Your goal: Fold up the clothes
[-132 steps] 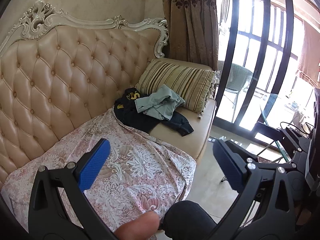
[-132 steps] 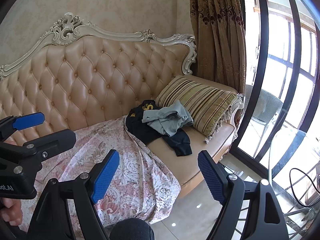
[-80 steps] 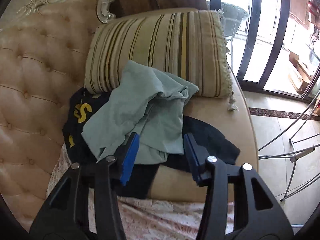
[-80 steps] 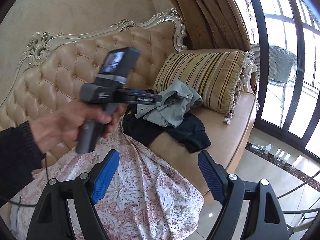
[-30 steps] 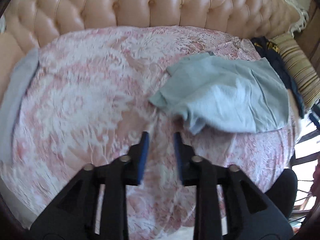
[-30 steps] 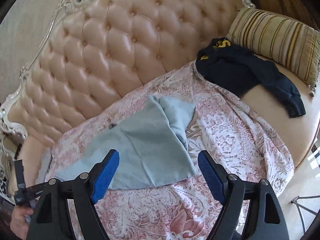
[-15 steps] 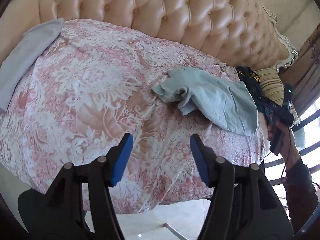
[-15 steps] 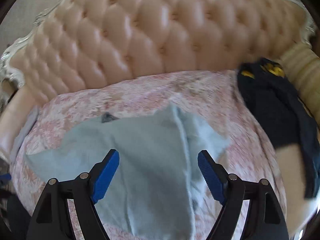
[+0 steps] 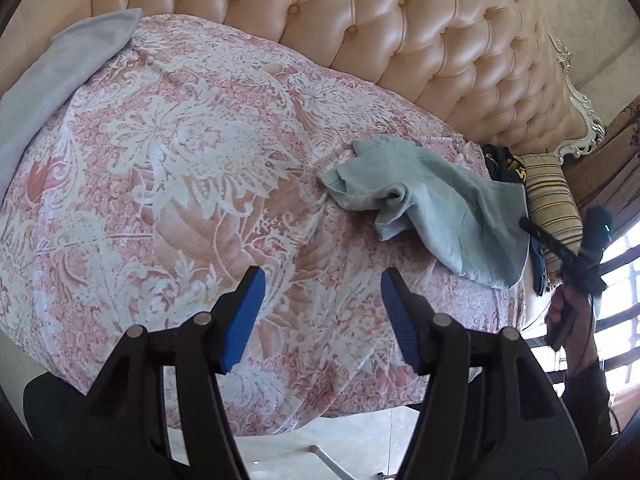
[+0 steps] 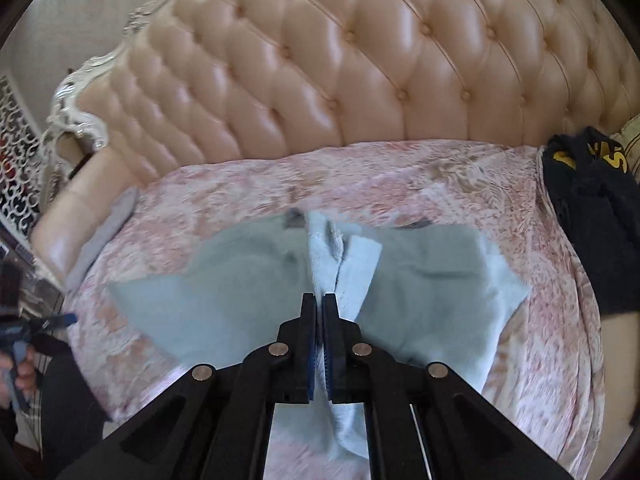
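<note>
our right gripper (image 10: pixel 319 300) pinches a fold of the pale green garment (image 10: pixel 248 280) mid-frame — our left gripper (image 9: pixel 320 276) gapes wide, garment lying upper right.

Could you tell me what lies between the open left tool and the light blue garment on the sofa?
Only bare pink floral cover separates the left tool from the blue garment, as its own view shows.

Black tool (image 9: pixel 320 280) frames, blue finger pads (image 9: pixel 245 312), silver screws; dark sleeve (image 9: pixel 588 396)

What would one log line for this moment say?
left gripper: open, over floral cover | right gripper: shut on light blue garment | folded: no
</note>
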Tool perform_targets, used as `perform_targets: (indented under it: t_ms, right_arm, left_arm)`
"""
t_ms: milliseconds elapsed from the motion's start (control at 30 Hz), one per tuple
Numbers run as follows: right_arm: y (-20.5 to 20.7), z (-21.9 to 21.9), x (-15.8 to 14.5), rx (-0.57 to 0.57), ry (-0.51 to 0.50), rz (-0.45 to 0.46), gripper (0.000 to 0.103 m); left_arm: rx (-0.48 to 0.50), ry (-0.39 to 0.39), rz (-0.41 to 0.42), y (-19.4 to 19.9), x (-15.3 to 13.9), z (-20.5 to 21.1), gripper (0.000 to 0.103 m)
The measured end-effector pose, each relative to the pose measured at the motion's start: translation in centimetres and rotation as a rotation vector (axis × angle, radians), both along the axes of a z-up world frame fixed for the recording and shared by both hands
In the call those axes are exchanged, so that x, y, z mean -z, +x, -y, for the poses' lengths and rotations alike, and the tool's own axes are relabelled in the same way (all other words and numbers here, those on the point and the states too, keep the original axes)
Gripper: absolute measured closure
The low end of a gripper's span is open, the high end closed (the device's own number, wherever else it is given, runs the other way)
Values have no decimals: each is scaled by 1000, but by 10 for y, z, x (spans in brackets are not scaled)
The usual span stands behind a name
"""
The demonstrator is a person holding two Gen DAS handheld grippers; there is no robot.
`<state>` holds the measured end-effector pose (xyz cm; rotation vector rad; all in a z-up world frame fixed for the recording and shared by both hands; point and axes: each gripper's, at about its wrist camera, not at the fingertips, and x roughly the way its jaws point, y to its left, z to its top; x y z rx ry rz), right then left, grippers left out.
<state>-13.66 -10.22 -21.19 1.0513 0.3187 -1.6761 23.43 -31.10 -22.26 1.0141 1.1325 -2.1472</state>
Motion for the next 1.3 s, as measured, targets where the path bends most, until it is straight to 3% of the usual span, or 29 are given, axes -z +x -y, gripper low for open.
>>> perform_targets:
  t_ms: [100,233,400,500,600,733,767,833,867,900,1033,1133,1167,1200,1233,1300]
  right_arm:
    - [34,-18,-13,-44,-43,8,100]
    - [105,-57,-16,-101,-19,75,100]
    - [162,-117,-8,-90,127,94,100]
    - [162,-144,6,-55,213,140,100]
    - [151,-155,13,8,290,53,95]
    - [125,-144,-20,99,227,-86,95]
    - [116,-129,-26,103,226,-164,88]
    - [96,-94,-27,105,243,-306,48]
    - [82,-70,-19,114,258,-366,19]
    - [70,-46,-11,107,257,-413,17]
    - [39,29,39,18,438,-666,17]
    - [33,48,71,-83,561,-791,24]
    - [25,48,72,-77,570,-780,54]
    - [18,49,73,-71,578,-769,96]
    - [9,48,72,-56,579,-755,93]
    - [-22,30,38,125,457,-663,94]
  left_arm:
    - [15,1,-16,-4,-2,-4,39]
    - [35,3,-38,-10,-4,-9,40]
    - [54,15,-65,-18,-6,-15,39]
    - [72,25,-75,-27,-4,-17,39]
    - [83,41,-81,-38,-1,-16,39]
    - [94,67,-104,-62,-2,-11,39]
    - [94,67,-102,-70,-3,-10,39]
    - [100,72,-117,-83,-9,-10,39]
    - [106,70,-127,-87,-13,-12,39]
    - [115,61,-134,-89,-18,-15,39]
    - [143,35,-131,-93,-24,-23,39]
    - [150,45,-115,-98,-17,-22,39]
    - [152,49,-110,-99,-15,-22,39]
    - [153,54,-105,-101,-13,-22,39]
    - [155,59,-100,-103,-10,-22,39]
    - [158,68,-91,-106,-5,-21,39]
